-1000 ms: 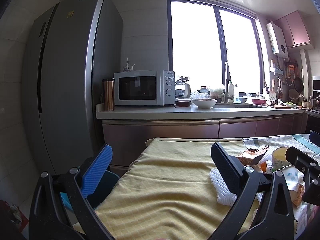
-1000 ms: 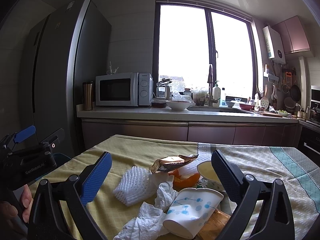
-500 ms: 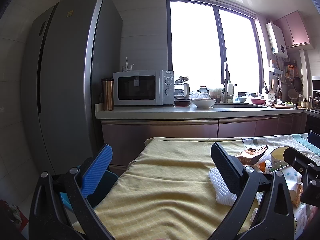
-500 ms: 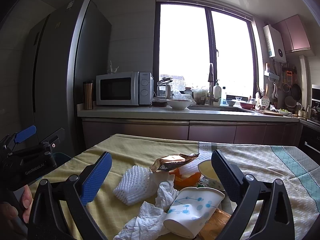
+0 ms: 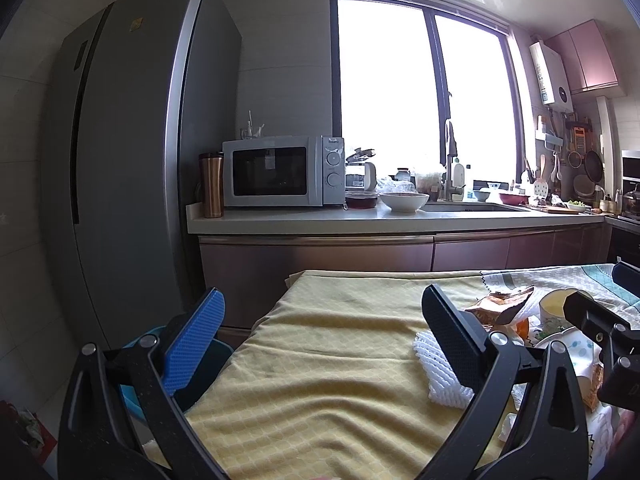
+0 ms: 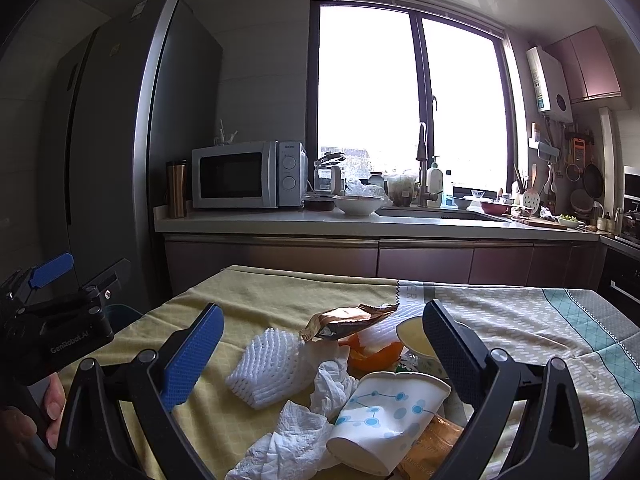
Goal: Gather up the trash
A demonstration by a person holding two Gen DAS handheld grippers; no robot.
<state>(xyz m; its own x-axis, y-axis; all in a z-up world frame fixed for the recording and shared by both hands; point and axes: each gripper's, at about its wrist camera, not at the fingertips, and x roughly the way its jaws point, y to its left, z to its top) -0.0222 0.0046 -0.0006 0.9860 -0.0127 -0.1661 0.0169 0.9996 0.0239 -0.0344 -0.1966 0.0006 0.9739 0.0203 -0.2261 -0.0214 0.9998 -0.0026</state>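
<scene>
A heap of trash lies on the yellow tablecloth [image 6: 256,304]: a white foam fruit net [image 6: 266,368], crumpled tissues [image 6: 296,436], a tipped paper cup with blue dots [image 6: 384,412], a gold foil wrapper [image 6: 348,318], orange peel [image 6: 372,354] and a small bowl [image 6: 416,334]. My right gripper [image 6: 320,352] hovers open just over the heap, holding nothing. My left gripper [image 5: 324,336] is open over bare cloth to the left; the foam net [image 5: 436,372] lies behind its right finger. A blue bin [image 5: 208,364] shows past the table's left edge.
A tall grey fridge [image 5: 132,180] stands at the left. Behind the table runs a counter [image 5: 392,222] with a microwave [image 5: 280,172], a copper tumbler [image 5: 211,186], a white bowl [image 5: 404,201] and a sink under a bright window. A hand [image 6: 36,412] holds the left gripper's handle.
Both views have shifted very slightly; the grippers stay open and the trash has not moved.
</scene>
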